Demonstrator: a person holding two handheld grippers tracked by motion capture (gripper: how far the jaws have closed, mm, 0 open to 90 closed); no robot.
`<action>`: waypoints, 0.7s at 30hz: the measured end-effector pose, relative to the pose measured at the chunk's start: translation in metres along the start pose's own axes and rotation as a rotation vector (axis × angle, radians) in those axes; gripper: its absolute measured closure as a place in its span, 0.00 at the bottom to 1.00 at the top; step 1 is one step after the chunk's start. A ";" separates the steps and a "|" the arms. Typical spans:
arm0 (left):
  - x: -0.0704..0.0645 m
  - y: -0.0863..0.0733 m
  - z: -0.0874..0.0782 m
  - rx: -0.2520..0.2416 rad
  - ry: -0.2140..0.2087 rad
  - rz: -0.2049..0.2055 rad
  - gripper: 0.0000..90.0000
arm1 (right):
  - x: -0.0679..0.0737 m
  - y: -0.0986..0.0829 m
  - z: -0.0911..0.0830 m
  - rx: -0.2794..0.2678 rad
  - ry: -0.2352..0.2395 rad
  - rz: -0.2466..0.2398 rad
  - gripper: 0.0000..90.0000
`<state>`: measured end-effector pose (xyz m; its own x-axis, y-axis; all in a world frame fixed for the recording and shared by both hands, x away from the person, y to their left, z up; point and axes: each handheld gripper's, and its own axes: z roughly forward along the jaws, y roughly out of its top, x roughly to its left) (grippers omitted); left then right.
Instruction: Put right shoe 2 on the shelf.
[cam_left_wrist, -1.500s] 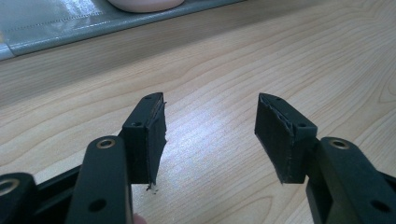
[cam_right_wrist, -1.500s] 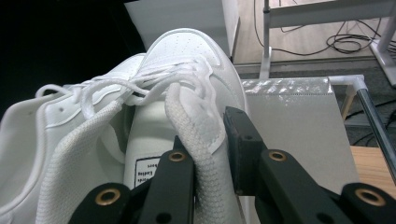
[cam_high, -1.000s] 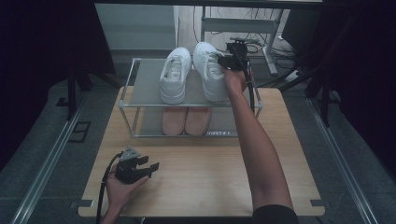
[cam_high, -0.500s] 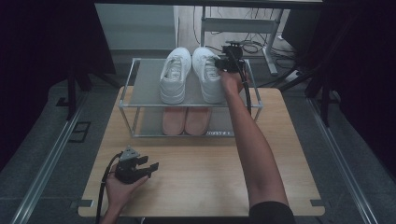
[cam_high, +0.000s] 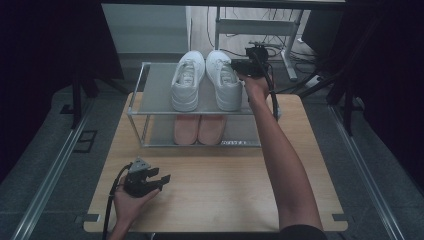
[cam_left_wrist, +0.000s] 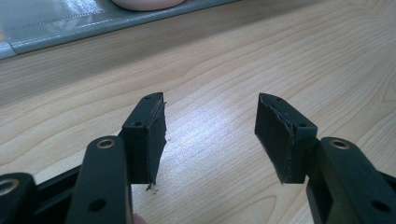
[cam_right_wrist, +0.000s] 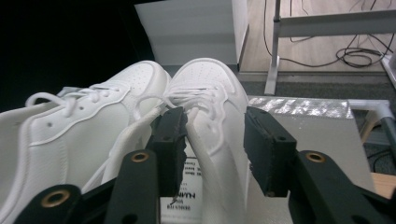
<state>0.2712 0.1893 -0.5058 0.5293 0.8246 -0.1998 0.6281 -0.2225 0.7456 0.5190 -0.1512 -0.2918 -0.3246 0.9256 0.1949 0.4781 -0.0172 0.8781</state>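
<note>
— Two white shoes (cam_high: 207, 80) are seen at upper centre, on top of the rack (cam_high: 150, 87). How is the right shoe (cam_right_wrist: 212, 116) held?

— Its side wall is straddled by the right gripper (cam_right_wrist: 215, 140), jaws narrow. The left gripper (cam_left_wrist: 210, 135) is kept wide, empty, over the table (cam_high: 220, 195), lower left.

A lab-like recording space; a bare light wooden table (cam_high: 220, 200) stands on grey carpet between dark black curtains (cam_high: 45, 60); loose black cables (cam_high: 235, 45) trail over the floor by a white metal desk frame (cam_high: 260, 25) behind.
</note>
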 end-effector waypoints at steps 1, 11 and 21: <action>0.000 0.000 0.000 0.001 0.000 0.001 0.49 | -0.001 0.000 -0.004 -0.009 0.004 -0.004 0.68; -0.002 -0.001 0.001 0.007 0.003 0.005 0.49 | -0.020 -0.015 -0.037 -0.017 0.034 -0.039 0.88; -0.001 -0.001 0.001 0.010 0.007 0.009 0.49 | -0.031 -0.034 -0.052 0.010 0.056 -0.083 0.99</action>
<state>0.2703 0.1881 -0.5066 0.5309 0.8262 -0.1887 0.6289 -0.2349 0.7411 0.4700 -0.1991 -0.3054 -0.4083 0.9011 0.1463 0.4556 0.0623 0.8880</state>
